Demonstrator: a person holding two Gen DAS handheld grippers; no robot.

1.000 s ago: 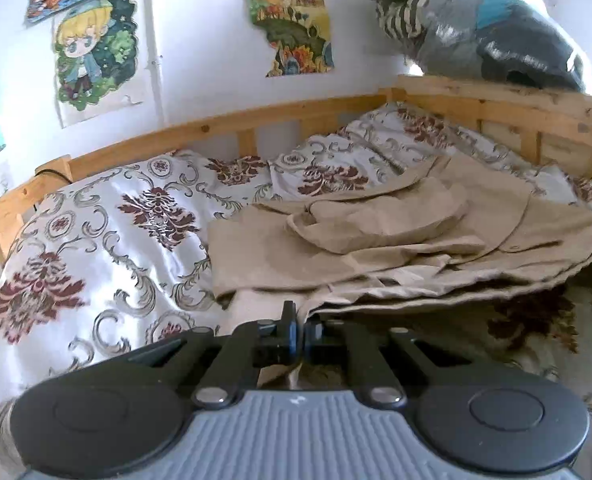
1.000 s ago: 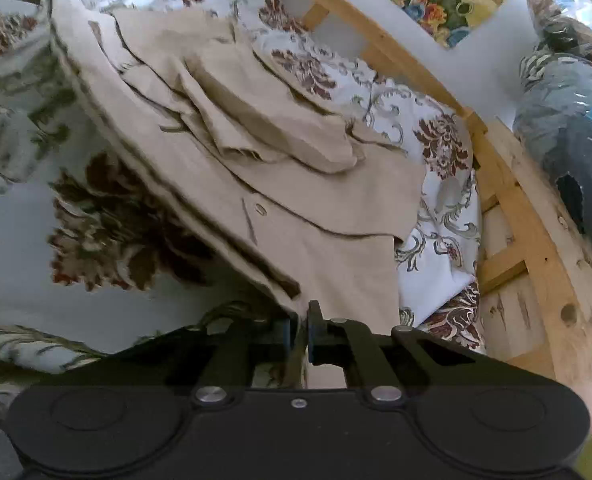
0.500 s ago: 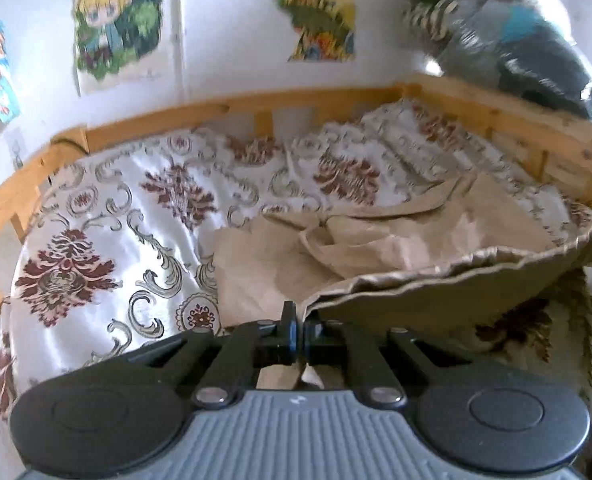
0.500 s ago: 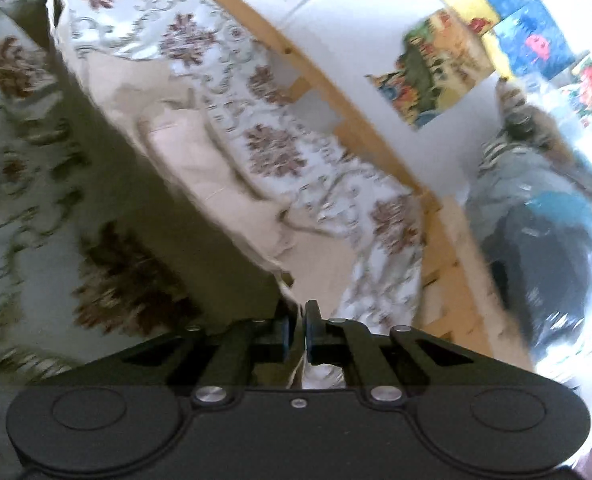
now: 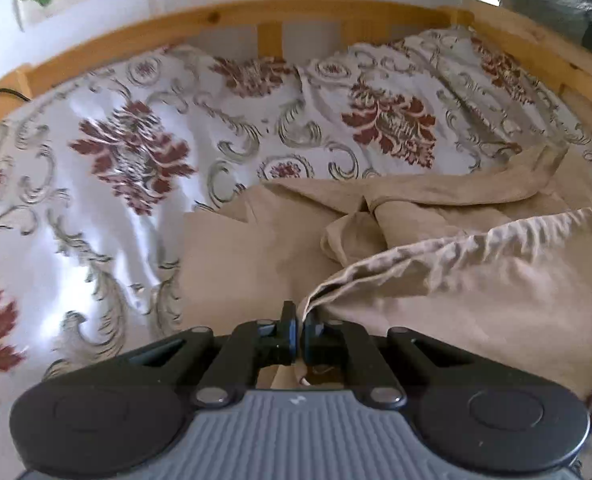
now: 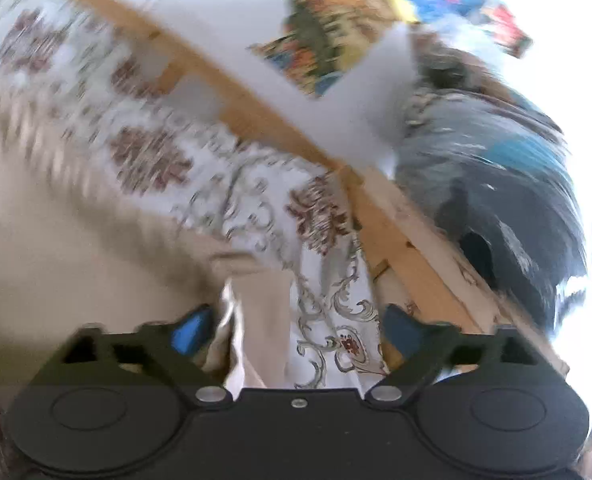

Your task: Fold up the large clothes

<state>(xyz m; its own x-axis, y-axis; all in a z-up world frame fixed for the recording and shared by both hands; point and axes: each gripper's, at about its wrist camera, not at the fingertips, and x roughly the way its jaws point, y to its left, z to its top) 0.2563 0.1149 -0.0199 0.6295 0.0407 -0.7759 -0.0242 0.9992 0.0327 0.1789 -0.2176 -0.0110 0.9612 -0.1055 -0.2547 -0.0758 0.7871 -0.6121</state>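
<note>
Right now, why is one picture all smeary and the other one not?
The right wrist view is streaked with motion blur, so the floral bedspread, wooden bed rail and wall posters smear. The left wrist view is mostly sharp, showing creases in the beige garment, with shiny glare on the bedspread at left; both bend straight rails, fisheye-style.

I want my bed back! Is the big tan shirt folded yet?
Not yet. One side of the tan shirt is already brought over the middle. The left gripper is shut on its edge; the right gripper has just been opening, with cloth between its fingers. Flattening and more folds remain.
</note>
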